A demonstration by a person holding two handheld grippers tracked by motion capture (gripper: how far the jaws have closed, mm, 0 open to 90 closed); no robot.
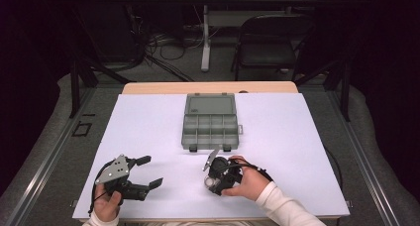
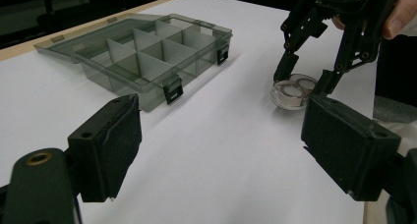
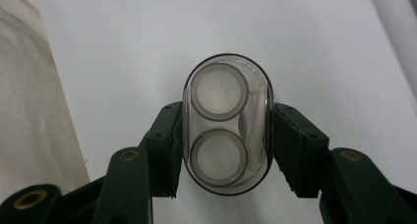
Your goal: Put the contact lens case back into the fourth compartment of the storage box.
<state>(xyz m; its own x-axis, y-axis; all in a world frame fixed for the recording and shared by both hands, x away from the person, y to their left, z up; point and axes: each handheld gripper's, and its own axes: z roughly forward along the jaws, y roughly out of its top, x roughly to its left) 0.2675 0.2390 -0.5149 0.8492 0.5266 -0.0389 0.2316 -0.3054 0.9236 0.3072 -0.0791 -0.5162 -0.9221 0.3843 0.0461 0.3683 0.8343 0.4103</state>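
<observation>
- The clear oval case lies flat on the white surface, a little below and right of the centre of the high view, just under the front edge of the grey compartment box.
- In the right gripper view the case's long axis runs up and down the frame, in line with the fingers; two round white-lidded wells sit one above the other along that axis.
- In the left gripper view the same case shows in the upper right of the frame, lying flat, its two wells side by side.
- The right gripper has its fingers closed on the case's two long sides, the pads pressing the clear wall at left and right; it points steeply down at the surface.
- The left gripper rests in the lower left of the high view, its fingers spread wide with nothing between them, well apart from the case.
- The compartment box stands open, its lid folded back flat toward the top of the high view, its dividers showing.
</observation>
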